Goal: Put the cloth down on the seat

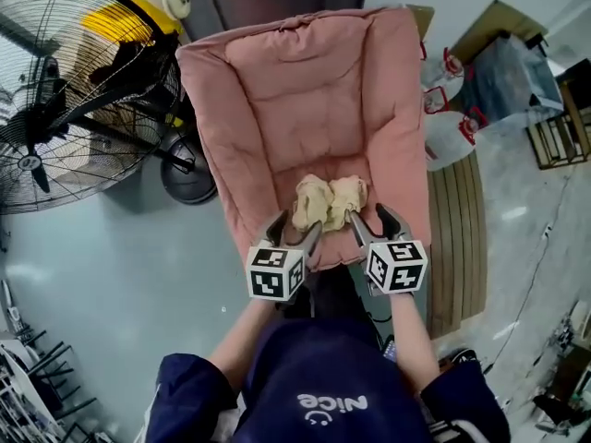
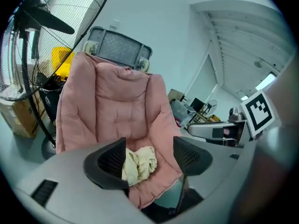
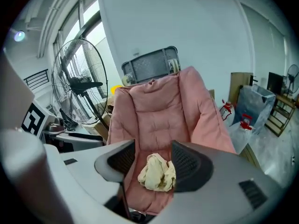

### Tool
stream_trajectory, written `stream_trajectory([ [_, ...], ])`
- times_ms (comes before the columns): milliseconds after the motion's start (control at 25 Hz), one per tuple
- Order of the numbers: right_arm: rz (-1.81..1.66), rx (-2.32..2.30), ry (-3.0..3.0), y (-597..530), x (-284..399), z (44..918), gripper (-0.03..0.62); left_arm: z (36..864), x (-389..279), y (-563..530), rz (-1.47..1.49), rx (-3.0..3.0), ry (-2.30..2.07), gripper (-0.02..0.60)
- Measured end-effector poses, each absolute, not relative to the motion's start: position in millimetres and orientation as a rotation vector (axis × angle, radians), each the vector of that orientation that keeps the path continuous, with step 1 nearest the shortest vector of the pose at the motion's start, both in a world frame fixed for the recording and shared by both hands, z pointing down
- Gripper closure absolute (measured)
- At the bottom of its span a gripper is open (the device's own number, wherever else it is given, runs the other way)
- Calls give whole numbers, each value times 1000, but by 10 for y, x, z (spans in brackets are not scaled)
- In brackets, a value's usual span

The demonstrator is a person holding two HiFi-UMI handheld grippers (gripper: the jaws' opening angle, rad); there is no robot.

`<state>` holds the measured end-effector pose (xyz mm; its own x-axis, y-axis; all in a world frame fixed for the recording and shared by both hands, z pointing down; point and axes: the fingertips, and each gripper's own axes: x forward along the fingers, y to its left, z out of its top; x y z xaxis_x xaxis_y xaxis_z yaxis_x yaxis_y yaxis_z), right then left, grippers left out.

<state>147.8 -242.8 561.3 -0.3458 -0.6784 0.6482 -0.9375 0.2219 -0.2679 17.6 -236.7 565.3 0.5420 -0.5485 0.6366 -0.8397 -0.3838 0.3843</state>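
Note:
A crumpled cream cloth lies on the front part of the pink padded chair's seat. It also shows in the left gripper view and in the right gripper view. My left gripper hangs at the seat's front edge, just left of the cloth, open with nothing between its fingers. On the other side, the right gripper is also open and holds nothing. Neither gripper touches the cloth.
A large black floor fan stands to the chair's left, with a yellow thing behind it. Water jugs and a slatted wooden pallet are on the right. Grey floor lies around the chair.

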Motion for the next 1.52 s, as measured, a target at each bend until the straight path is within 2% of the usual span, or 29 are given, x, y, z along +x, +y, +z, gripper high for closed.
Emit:
stream_trajectory([
  [680,604,1595,-2268,-1676,1169,4346,375,4371,-61,-1700,395,2359,-1158,249],
  [1160,491,1672,-2299,-1290,1247,4011,375,4109,-332,-1414,319,2371,-1258,249],
  [1200,483,1663,-2317,-1273,1227,3991,375,4087,-340,-1408,305,2378,-1257,263],
  [1280,474,1629,-2376,-1235,1151,3944,375,4046,-364,-1404,278,2389,-1254,344],
  [1480,436,1639,-2409,-1189,1096,3873,378,3962,-420,-1375,231,2406,-1262,430],
  [1520,431,1639,-2403,-1189,1089,3872,387,3944,-442,-1371,218,2410,-1273,468],
])
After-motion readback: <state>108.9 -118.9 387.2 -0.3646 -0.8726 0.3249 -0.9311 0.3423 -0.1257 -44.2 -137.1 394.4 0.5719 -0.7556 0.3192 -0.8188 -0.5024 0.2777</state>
